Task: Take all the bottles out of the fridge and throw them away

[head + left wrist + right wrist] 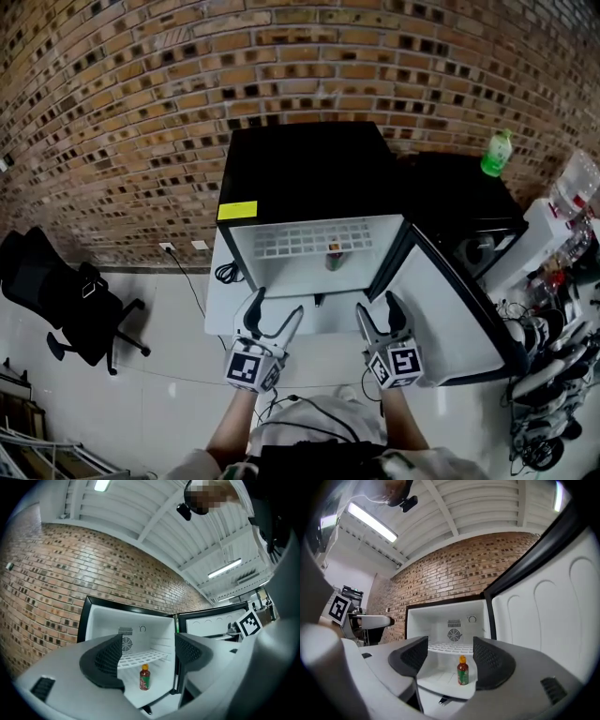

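Note:
A small black fridge [309,169] stands against the brick wall with its door [450,309] swung open to the right. Inside it, one red-brown bottle with an orange cap [335,258] stands upright on the white floor under a wire shelf [314,242]. My left gripper [278,305] and right gripper [377,305] hang side by side in front of the opening, both open and empty. The bottle [145,677] shows between the left gripper's [149,652] jaws, well beyond them. The right gripper [450,656] also frames the bottle [462,671] at a distance.
A green bottle [497,153] stands on a black cabinet [459,192] to the right of the fridge. A black office chair [66,305] is at the left. Cluttered gear and cables [553,356] fill the right side. A cable [192,291] runs over the white floor.

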